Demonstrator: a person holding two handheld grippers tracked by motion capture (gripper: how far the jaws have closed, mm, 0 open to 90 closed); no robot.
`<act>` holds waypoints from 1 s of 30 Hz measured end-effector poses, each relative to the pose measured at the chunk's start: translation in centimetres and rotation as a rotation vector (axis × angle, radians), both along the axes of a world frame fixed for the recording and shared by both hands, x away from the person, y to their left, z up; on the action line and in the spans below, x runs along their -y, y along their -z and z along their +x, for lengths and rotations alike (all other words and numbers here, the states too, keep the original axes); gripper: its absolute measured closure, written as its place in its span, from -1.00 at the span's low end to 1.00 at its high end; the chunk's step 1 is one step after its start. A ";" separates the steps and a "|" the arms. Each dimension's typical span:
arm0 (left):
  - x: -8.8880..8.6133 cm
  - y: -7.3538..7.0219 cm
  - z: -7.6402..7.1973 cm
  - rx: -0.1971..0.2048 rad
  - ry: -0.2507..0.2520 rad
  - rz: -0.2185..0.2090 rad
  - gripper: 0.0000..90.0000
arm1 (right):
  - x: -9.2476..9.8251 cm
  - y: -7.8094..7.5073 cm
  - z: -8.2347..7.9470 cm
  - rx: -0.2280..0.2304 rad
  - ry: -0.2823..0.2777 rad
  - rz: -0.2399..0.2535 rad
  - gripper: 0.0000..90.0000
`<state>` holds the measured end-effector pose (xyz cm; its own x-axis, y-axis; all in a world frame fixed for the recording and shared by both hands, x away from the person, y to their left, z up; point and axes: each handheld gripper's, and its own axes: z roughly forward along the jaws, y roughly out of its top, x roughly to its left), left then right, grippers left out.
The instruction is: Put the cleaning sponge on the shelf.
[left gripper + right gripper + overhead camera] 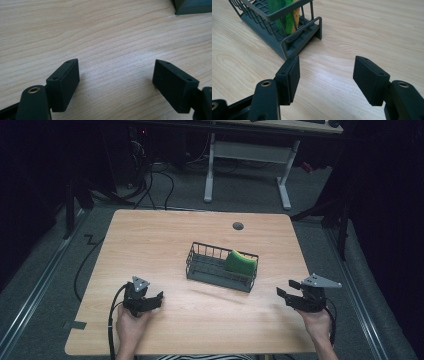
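Note:
A dark grey wire rack (220,269) stands in the middle of the wooden table (165,237). A green and yellow sponge (240,262) stands on edge in its right end. Low over the front left of the table, my left gripper (152,299) is open, with bare wood between its jaws (116,75). My right gripper (286,289) is at the front right, close above the table, open and holding nothing. In the right gripper view (327,72) the rack's near end (287,37) and the sponge (283,15) lie just ahead of the left jaw.
A round grey cable hole (238,225) sits near the table's far edge. Beyond the table stand the white legs of a second desk (247,155). Cables (150,185) lie on the grey floor at the back left.

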<state>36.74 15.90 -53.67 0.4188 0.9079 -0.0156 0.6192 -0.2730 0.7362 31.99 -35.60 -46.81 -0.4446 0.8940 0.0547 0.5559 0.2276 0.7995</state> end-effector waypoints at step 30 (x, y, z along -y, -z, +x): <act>0.0 0.0 -0.1 0.001 0.003 0.000 -0.52 | -3.5 6.3 3.2 -0.088 0.106 -0.118 -0.43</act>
